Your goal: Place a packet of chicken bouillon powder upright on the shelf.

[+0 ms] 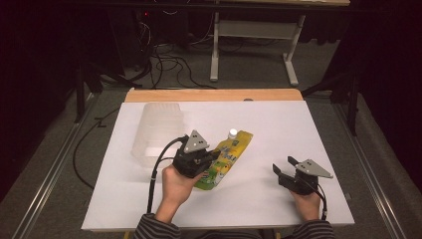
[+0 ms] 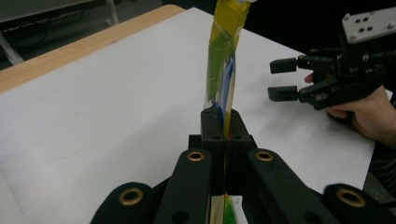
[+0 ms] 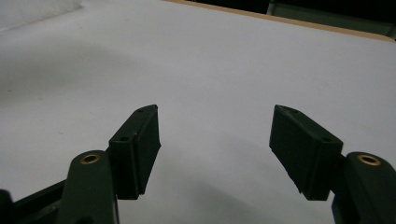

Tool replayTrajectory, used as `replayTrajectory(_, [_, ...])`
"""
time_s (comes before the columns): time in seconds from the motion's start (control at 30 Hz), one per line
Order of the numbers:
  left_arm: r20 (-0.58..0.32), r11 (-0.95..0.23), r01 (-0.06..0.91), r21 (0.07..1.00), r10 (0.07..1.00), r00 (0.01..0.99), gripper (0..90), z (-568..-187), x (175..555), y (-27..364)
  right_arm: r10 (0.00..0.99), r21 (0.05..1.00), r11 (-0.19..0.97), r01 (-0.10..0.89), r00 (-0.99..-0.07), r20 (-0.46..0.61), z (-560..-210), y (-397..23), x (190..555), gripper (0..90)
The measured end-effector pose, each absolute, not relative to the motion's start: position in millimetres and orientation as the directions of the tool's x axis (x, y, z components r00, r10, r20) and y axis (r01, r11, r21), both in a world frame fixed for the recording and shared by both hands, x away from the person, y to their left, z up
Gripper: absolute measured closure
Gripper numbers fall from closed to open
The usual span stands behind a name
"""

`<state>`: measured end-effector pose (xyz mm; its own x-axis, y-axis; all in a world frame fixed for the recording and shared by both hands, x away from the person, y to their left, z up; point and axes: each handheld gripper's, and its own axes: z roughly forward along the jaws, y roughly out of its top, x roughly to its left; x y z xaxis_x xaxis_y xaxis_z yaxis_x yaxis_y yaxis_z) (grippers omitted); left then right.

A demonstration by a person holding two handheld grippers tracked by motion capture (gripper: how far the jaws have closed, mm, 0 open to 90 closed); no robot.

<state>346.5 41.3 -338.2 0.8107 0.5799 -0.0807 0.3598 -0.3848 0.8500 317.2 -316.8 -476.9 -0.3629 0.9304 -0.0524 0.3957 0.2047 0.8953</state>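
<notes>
A yellow-green spouted drink pouch (image 1: 225, 158) with unreadable print, lying on the white desk (image 1: 278, 129), white cap pointing away, is clamped by the left gripper (image 1: 211, 157); the right gripper (image 1: 282, 166) is held open.

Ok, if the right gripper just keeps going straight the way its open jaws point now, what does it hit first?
Probably nothing soon: the right gripper looks out over bare white table as far as the wooden far edge. From above it seems aimed roughly toward the yellow pouch, so that might come first; depth is unclear.
</notes>
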Motion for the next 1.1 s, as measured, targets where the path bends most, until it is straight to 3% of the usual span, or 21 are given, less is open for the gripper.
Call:
replayTrajectory(0.67, [-0.067, -0.361, 0.363, 0.859, 0.623, 0.779, 90.0, -306, 367, 76, 0.929, 0.892, 0.221, 0.394, -0.363, -0.070, -477, -315, 317, 34.3])
replayTrajectory(0.8, [-0.112, -0.313, 0.380, 0.870, 0.625, 0.773, 90.0, -301, 371, 88, 0.935, 0.899, 0.181, 0.398, -0.353, -0.032, -477, -319, 317, 33.8])
replayTrajectory(1.1, [-0.069, -0.274, 0.362, 0.891, 0.706, 0.705, 90.0, -288, 376, 126, 0.925, 0.897, 0.221, 0.384, -0.373, -0.069, -477, -314, 316, 33.8])
